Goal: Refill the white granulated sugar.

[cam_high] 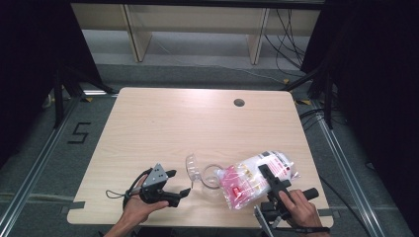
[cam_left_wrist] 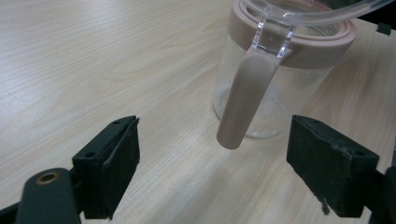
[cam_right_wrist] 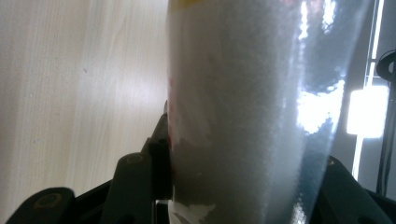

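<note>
From the high view, a light wooden desk [cam_high: 163, 128] carries a clear lidded jar [cam_high: 210, 177] near its front edge, its lid [cam_high: 190, 166] swung open to the left. A plastic bag of white granules [cam_high: 254, 177] with pink and red print is tilted, its mouth at the jar's rim. The right hand-held gripper [cam_high: 269, 178] grips the bag across its middle, held by the person's right hand [cam_high: 301, 207]. The left hand-held gripper [cam_high: 182, 183] lies low just left of the jar, jaws spread, in the person's left hand [cam_high: 141, 207].

In the left gripper view, the left hand-held gripper [cam_left_wrist: 212, 158] stands wide with nothing pressed by its pads; the jar [cam_left_wrist: 275, 79], with a beige collar and a beige handle [cam_left_wrist: 243, 100], stands beyond them on the desk [cam_left_wrist: 93, 60], the handle hanging between the jaws but apart from both.

In the right gripper view, the right hand-held gripper [cam_right_wrist: 243, 186] is clamped on the bag [cam_right_wrist: 243, 107], whose white contents press against the clear film, the desk [cam_right_wrist: 70, 93] lying to the left.
</note>
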A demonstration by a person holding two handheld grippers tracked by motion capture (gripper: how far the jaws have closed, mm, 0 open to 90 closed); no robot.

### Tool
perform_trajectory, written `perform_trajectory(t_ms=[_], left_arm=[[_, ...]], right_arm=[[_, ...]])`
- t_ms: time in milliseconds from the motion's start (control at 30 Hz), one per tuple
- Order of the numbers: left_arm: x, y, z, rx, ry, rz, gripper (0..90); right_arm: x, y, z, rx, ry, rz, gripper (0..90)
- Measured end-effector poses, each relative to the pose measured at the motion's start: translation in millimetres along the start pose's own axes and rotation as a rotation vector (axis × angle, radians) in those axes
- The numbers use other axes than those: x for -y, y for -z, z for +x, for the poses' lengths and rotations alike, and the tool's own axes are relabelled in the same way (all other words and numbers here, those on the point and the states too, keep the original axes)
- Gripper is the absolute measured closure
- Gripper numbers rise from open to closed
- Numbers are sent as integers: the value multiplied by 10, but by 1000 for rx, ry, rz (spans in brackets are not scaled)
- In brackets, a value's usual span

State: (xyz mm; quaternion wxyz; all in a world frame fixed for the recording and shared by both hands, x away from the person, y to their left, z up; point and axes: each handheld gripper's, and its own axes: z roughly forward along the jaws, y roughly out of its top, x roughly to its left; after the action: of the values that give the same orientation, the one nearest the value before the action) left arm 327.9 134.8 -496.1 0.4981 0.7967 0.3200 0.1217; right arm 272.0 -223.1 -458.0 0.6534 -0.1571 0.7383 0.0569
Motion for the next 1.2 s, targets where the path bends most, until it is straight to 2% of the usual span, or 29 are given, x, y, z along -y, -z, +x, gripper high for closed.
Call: perform_trajectory(t_ms=[33,167,200,233,267,300,500,533,567,633,667,700,800,867,900,933,1033,1067,1100,1133,1200], left_arm=[[-2,0,4,1,-11,1,169],[1,-11,0,9,-2,-7,169],[1,-12,0,9,-2,-7,169],[1,-9,3,8,-6,-1,169],[1,-10,0,8,-6,0,168],[1,-10,-5,1,-6,0,169],[-2,-10,1,5,-12,3,169],[-1,-11,0,5,-12,3,169],[-1,-12,-1,5,-11,2,169],[-1,-15,2,9,-10,1,169],[-1,-15,3,9,-10,1,169],[-2,-14,5,9,-12,2,169],[-2,-11,2,4,-12,3,168],[-2,-13,5,8,-11,2,169],[-3,-11,2,4,-11,4,168],[-3,-11,3,4,-13,3,169],[-3,-10,3,4,-13,3,168],[-3,-10,3,4,-13,3,169],[-3,-10,2,4,-11,3,169],[-3,-10,3,4,-14,3,168],[-4,-10,2,4,-13,4,169]], right_arm=[[-3,3,-18,7,27,-2,551],[-11,3,-9,15,35,0,553],[-15,4,-3,16,25,-1,553],[-15,11,27,-2,-13,17,554],[-20,8,-2,5,27,6,555],[-22,1,-9,15,40,-6,555],[-36,11,-1,10,25,9,561],[-35,24,21,3,-4,27,562],[-36,10,2,9,22,11,562],[-36,11,-1,9,26,12,564],[-34,14,13,3,6,19,565],[-36,13,-4,9,32,12,565],[-39,12,-9,12,41,4,567],[-49,17,-34,4,82,7,568],[-43,22,14,9,25,15,569],[-50,33,26,7,5,29,569],[-65,20,-27,19,71,7,572],[-63,14,-24,23,70,-2,573],[-68,29,-22,8,67,20,573],[-60,24,4,29,46,7,574],[-63,26,2,29,45,6,575]])
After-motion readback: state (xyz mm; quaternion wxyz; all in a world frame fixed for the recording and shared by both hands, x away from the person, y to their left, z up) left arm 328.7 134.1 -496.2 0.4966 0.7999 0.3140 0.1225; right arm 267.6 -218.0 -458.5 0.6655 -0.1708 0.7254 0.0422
